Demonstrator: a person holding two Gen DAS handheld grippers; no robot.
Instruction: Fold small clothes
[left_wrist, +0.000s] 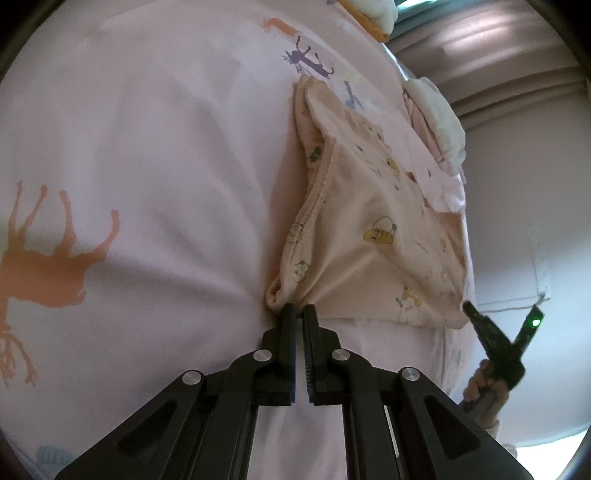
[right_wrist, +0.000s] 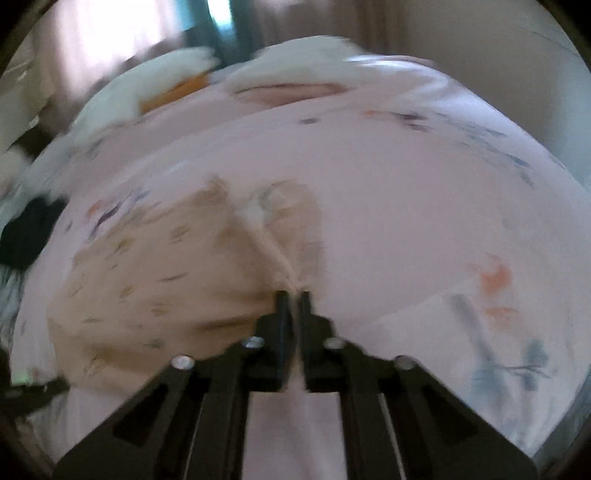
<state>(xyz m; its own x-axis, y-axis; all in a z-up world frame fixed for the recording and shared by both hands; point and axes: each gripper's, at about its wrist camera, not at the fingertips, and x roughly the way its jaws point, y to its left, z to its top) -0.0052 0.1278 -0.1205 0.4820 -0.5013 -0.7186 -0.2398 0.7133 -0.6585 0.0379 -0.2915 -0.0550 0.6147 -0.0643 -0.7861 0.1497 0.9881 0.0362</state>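
Small peach underpants (left_wrist: 373, 236) printed with tiny yellow cartoon figures lie spread, slightly rumpled, on a pale pink deer-print bedsheet (left_wrist: 155, 155), stitched leg hems showing.

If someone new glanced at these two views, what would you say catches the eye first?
Probably the small peach underpants with cartoon prints, spread on the pink sheet, each gripper pinching a near corner: the left gripper and the right gripper. Next, the big orange deer print at far left of the left view.
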